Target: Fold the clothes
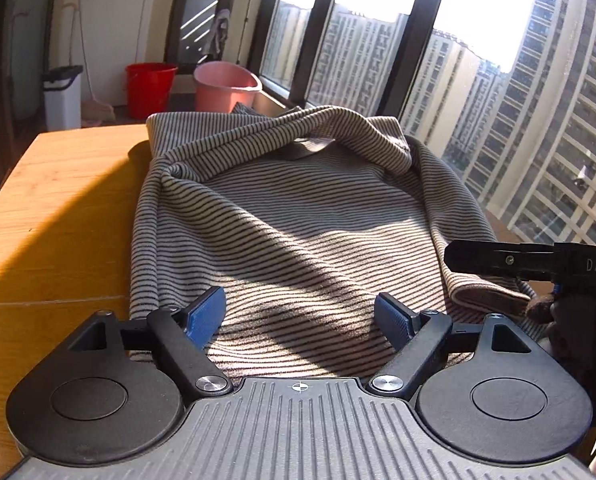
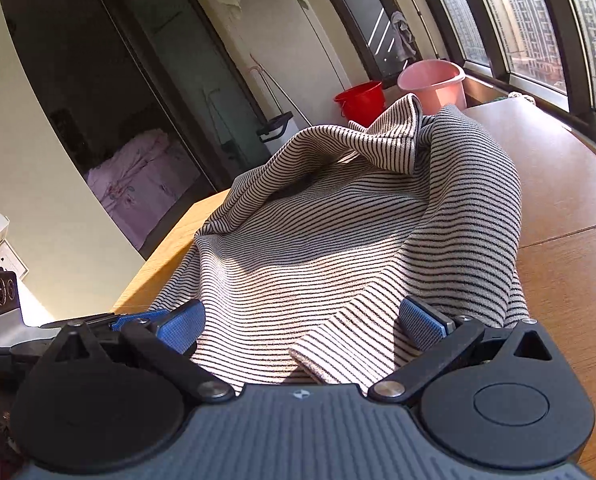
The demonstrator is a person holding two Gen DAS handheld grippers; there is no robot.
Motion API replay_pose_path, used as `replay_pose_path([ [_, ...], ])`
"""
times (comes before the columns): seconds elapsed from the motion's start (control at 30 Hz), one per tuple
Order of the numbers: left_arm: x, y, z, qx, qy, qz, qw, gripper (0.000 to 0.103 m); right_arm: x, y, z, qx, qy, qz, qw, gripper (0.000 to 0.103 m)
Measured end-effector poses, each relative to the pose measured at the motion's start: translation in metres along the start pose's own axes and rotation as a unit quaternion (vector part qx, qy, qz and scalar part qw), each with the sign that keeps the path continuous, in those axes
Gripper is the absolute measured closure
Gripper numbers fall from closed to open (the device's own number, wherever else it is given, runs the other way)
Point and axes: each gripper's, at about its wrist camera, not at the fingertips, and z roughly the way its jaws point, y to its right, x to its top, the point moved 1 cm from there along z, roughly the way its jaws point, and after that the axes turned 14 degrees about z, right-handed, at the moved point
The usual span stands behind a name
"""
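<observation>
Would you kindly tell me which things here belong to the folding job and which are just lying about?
Belongs to the job:
striped garment
wooden table
left tool, open
right tool, open

Just lying about:
red bucket
pink basin
white bin

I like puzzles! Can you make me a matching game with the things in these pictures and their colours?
Things:
1. round plastic bucket
2. plastic tub with a wavy rim
3. soft knit garment
4. wooden table

Colours:
A. pale pink
B. honey brown
C. bright red
D. cream with thin dark stripes

Pairs: 1-C, 2-A, 3-D, 4-B
</observation>
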Motion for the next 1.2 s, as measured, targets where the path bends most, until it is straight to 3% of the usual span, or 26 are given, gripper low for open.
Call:
replay_pose_path([
  [0.2, 0.004, 0.005, -0.018, -0.012, -0.025, -0.019, 0.9994, 0.015, 0.009, -0.002, -0.017, 0.011, -0.032, 0.009, 0.999, 0.000],
  [0.27, 0.013, 0.003, -0.021, -0.017, -0.009, -0.025, 0.9995, 0.015, 0.014, -0.002, -0.024, 0.013, -0.037, 0.010, 0.999, 0.000],
  [0.37, 0.029, 0.002, -0.025, -0.013, 0.031, -0.018, 0.9993, 0.010, 0.043, 0.001, -0.043, -0.041, 0.052, -0.023, 0.998, 0.000],
  [0.43, 0.039, 0.002, -0.016, -0.015, 0.048, -0.015, 0.9986, 0.008, 0.067, 0.007, -0.039, -0.104, 0.092, -0.052, 0.989, 0.002],
  [0.5, 0.043, 0.000, 0.001, -0.017, 0.050, -0.019, 0.9984, 0.008, 0.092, 0.021, -0.023, -0.158, 0.105, -0.063, 0.980, 0.013],
  [0.53, 0.043, -0.001, 0.008, -0.014, 0.049, -0.020, 0.9985, 0.008, 0.103, 0.031, -0.012, -0.179, 0.099, -0.060, 0.977, 0.024],
  [0.57, 0.044, -0.002, 0.015, -0.011, 0.049, -0.020, 0.9986, 0.008, 0.111, 0.041, -0.001, -0.182, 0.084, -0.051, 0.978, 0.039],
  [0.63, 0.040, -0.007, 0.029, -0.007, 0.043, -0.029, 0.9986, 0.008, 0.119, 0.056, 0.020, -0.166, 0.051, -0.028, 0.984, 0.049],
  [0.7, 0.035, -0.011, 0.034, -0.015, 0.038, -0.042, 0.9983, 0.008, 0.123, 0.060, 0.035, -0.132, 0.029, -0.015, 0.991, 0.049],
  [0.73, 0.035, -0.014, 0.035, -0.021, 0.037, -0.050, 0.9979, 0.007, 0.125, 0.061, 0.042, -0.113, 0.018, -0.009, 0.993, 0.044],
  [0.77, 0.034, -0.016, 0.036, -0.027, 0.036, -0.057, 0.9974, 0.005, 0.126, 0.061, 0.049, -0.098, 0.008, -0.003, 0.995, 0.028],
  [0.9, 0.031, -0.023, 0.040, -0.044, 0.031, -0.076, 0.9957, 0.003, 0.117, 0.044, 0.079, -0.127, -0.006, -0.052, 0.991, 0.025],
  [1.1, 0.011, -0.014, 0.015, -0.026, 0.021, -0.052, 0.9981, 0.002, 0.088, 0.015, 0.068, -0.151, -0.004, -0.122, 0.981, 0.059],
  [1.17, 0.002, -0.015, 0.003, -0.029, 0.023, -0.060, 0.9975, 0.001, 0.077, 0.002, 0.058, -0.158, 0.002, -0.162, 0.974, 0.073],
  [1.2, -0.001, -0.014, -0.001, -0.027, 0.023, -0.062, 0.9975, 0.001, 0.074, -0.005, 0.052, -0.168, 0.013, -0.193, 0.967, 0.075],
])
